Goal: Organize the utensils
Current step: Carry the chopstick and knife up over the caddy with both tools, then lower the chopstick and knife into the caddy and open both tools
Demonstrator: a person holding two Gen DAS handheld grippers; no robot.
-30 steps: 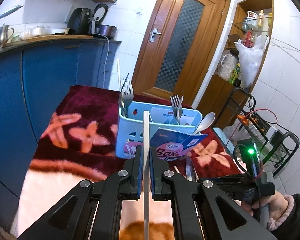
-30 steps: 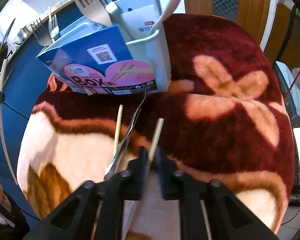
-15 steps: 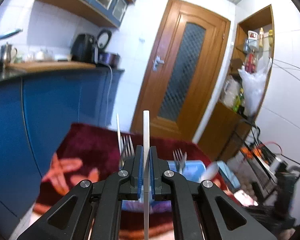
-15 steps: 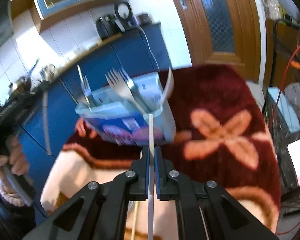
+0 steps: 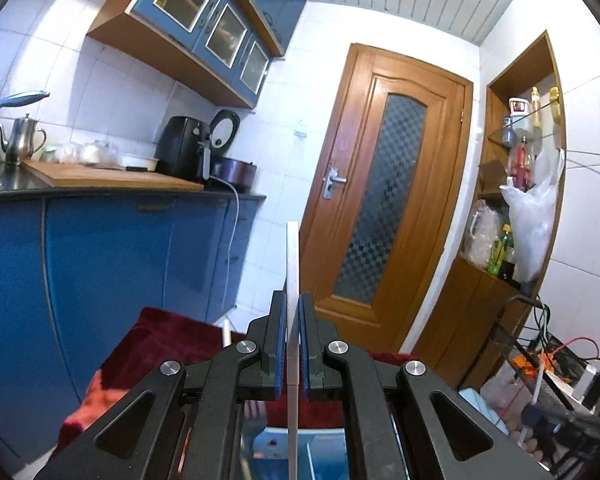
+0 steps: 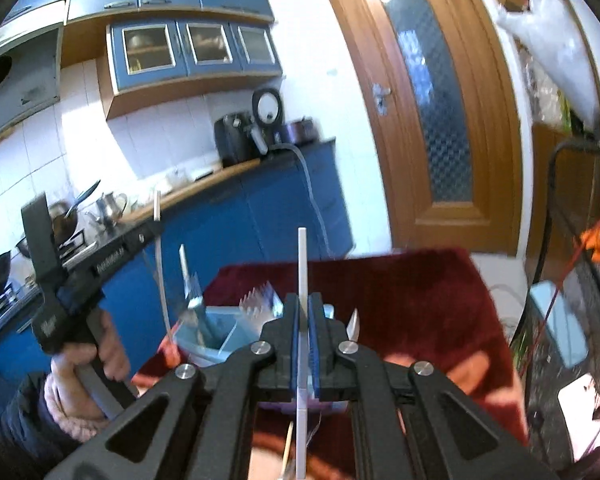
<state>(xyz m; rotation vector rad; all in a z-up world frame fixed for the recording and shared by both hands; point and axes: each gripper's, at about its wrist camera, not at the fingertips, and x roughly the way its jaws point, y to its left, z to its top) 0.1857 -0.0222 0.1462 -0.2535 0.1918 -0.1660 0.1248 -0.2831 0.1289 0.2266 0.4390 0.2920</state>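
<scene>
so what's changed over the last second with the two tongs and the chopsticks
The right tongs lifted their white chopstick off the blanket, where they gripped it a second ago, and tipped it upright above the blue utensil caddy. The left tongs rose and tilted up too, so the caddy dropped to the bottom of their view. Unchanged: both stay shut on a chopstick; forks remain in the caddy.

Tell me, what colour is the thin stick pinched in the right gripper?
White. The stick shows best in the right wrist view, standing upright between the right gripper pads.
</scene>
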